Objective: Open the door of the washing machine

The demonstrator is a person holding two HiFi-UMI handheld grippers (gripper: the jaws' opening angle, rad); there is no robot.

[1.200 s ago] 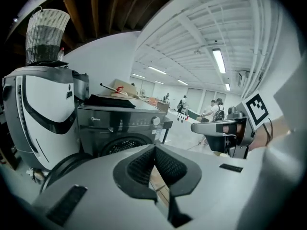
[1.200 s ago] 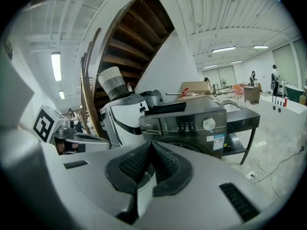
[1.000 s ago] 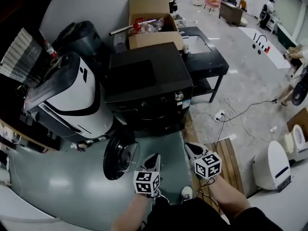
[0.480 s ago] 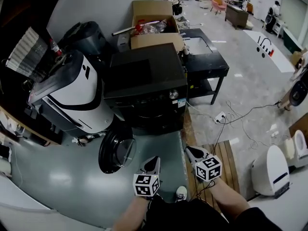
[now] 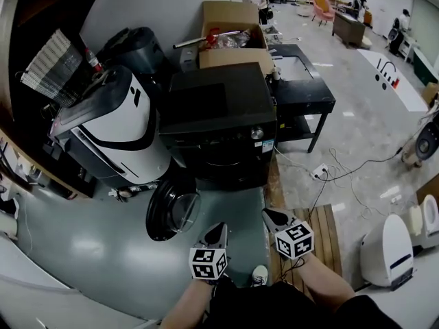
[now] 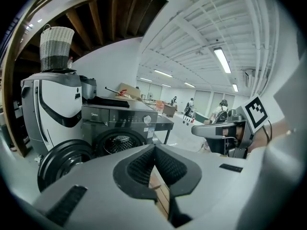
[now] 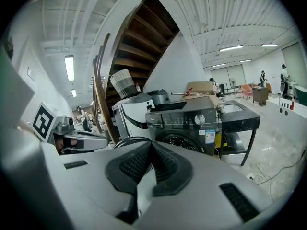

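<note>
Now, washing machine (image 5: 219,125): a dark front-loader is standing against the wall, between a white appliance (image 5: 120,132) on its left and a black table (image 5: 302,88) on its right, with its drum opening showing.
door (image 5: 171,211): round and dark-rimmed with a glass bowl, it is hanging fully open, swung out to the machine's left over the grey-green floor (image 5: 103,259).
left gripper (image 5: 219,228): its jaws are pressing together with nothing between them. It is hovering low in front of the machine, near the door's edge but apart from it, and pointing toward the machine.
right gripper (image 5: 269,215): its jaws are likewise meeting and gripping nothing. It is being held just to the right of the left gripper, clear of both machine and door.
cardboard box (image 5: 233,33): it is sitting open behind the machine.
wicker basket (image 5: 51,64): it is resting on top of the white appliance.
wooden boards (image 5: 322,228): they are lying on the floor beside the right gripper.
cables (image 5: 343,166): they are trailing across the concrete near the table.
</note>
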